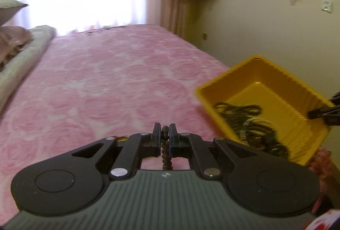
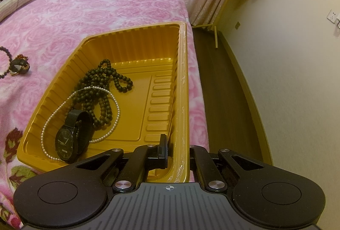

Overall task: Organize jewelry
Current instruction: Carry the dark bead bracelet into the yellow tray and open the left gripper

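My left gripper (image 1: 165, 136) is shut on a strand of brown beads (image 1: 165, 145) and holds it above the pink bed. The yellow tray (image 1: 274, 72) sits to its right, blurred. In the right wrist view the yellow tray (image 2: 131, 38) holds dark bead necklaces (image 2: 102, 85), a pearl necklace (image 2: 63, 102) and a black watch (image 2: 68, 140). My right gripper (image 2: 176, 151) is shut on the tray's right wall; the outer finger is hidden behind it. It also shows in the left wrist view (image 1: 323, 113).
A dark beaded bracelet with a black and gold pendant (image 2: 19, 66) lies on the pink rose bedspread (image 2: 85, 6) left of the tray. Folded bedding (image 1: 19, 59) lies at the far left. The bed's right edge drops to a dark floor (image 2: 223, 81).
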Demonstrator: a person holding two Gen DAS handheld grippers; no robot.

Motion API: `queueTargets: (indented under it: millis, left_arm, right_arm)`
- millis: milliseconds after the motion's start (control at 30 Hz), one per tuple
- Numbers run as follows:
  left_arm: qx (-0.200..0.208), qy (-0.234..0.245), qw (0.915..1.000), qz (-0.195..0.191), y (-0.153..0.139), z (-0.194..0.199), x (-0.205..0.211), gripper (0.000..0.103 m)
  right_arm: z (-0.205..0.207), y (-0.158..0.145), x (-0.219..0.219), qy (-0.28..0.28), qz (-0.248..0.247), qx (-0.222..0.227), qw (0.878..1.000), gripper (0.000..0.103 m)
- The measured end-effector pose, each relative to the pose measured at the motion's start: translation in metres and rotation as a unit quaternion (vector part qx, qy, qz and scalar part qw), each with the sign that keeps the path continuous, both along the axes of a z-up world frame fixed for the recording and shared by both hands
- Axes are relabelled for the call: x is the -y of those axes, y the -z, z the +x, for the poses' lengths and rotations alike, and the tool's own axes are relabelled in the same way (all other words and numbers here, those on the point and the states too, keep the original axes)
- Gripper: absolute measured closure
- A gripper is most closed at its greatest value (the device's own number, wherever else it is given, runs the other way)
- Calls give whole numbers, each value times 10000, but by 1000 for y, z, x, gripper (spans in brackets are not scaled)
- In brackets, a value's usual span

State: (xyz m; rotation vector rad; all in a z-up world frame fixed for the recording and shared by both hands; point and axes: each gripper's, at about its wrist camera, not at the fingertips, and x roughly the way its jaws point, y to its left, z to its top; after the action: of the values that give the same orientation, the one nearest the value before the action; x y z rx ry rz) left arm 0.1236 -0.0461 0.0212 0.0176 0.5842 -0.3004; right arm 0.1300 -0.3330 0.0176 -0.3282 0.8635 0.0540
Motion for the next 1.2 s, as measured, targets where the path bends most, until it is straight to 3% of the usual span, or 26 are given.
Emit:
queueTargets:
  millis: [267, 733, 1033, 1200]
  left_arm:
    - [106, 867, 9959, -230, -11, 2, 61, 97]
    - [120, 1783, 9829, -442, -17, -5, 123, 97]
    - [-425, 2109, 9701, -1126, -7, 11, 137, 97]
    - [-688, 2080, 9697, -1083, 8, 16, 139, 97]
  right_arm:
    - [0, -1, 1, -10, 6, 4, 10000, 99]
    - [0, 0, 1, -11, 11, 6, 10000, 98]
    - [0, 0, 1, -8, 17, 9, 10000, 98]
    - [0, 0, 1, -8, 23, 8, 10000, 98]
